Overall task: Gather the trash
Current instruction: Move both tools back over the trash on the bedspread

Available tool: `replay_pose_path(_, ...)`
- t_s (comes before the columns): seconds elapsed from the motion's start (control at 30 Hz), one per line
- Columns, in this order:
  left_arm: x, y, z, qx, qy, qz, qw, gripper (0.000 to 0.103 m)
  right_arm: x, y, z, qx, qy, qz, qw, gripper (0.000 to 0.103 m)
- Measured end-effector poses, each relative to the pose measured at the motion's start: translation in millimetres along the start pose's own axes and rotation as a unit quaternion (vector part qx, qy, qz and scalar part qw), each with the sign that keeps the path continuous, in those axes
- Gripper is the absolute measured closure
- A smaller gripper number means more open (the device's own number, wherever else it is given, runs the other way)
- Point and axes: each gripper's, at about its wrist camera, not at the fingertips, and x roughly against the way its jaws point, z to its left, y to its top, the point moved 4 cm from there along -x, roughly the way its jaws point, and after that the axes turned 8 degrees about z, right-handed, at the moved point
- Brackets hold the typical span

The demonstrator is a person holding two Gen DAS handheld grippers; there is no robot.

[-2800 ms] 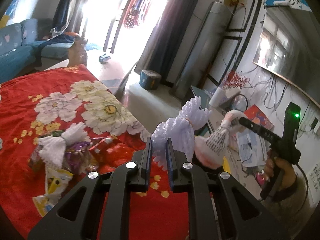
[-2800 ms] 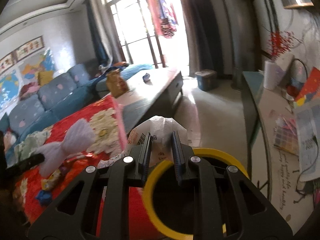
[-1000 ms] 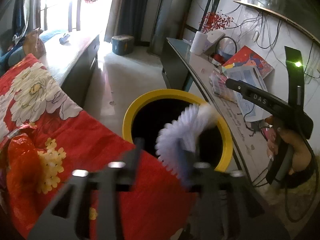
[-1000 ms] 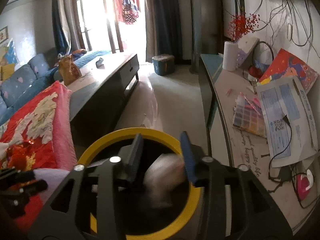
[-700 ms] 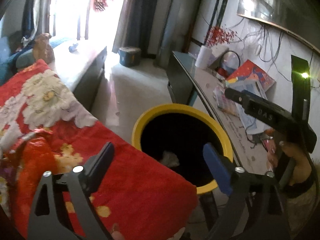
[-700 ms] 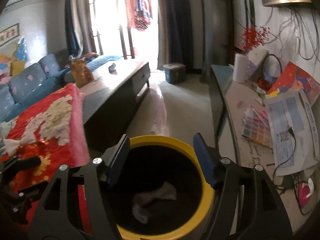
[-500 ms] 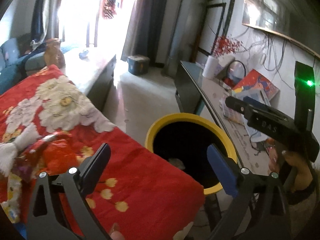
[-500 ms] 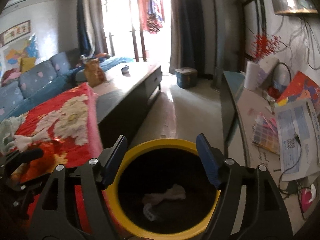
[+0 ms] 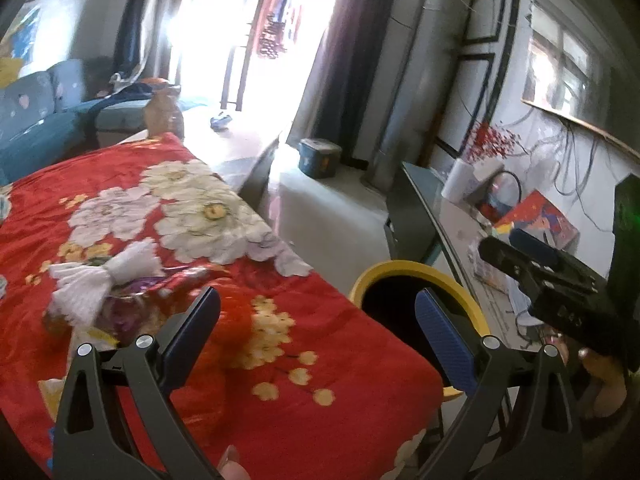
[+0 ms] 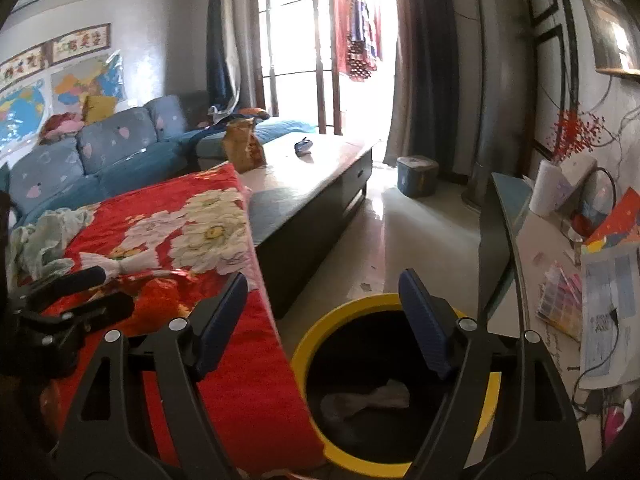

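My left tool (image 9: 316,332) is spread wide with nothing between its blue pads, hanging over the red flowered cloth (image 9: 224,344) on the surface, and my right tool (image 10: 322,316) has just been opening and is empty too, above the yellow-rimmed bin (image 10: 340,312). Pale foam netting (image 10: 366,400) lies in the bin's dark bottom. Beyond my left tool, a white foam net (image 9: 100,280) lies on crumpled wrappers (image 9: 132,308) on the cloth.
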Motion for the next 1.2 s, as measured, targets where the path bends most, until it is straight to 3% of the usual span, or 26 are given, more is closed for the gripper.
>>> replay_pose_path(0.47,39,-3,68,0.059,0.039,-0.032,0.9970,0.008,2,-5,59,0.032,0.065,0.013,0.997,0.033)
replay_pose_path(1.2,92,-4,158,0.132,0.095,-0.060,0.9848,0.008,-8,-28,151,0.088,0.139,0.056,0.985,0.033)
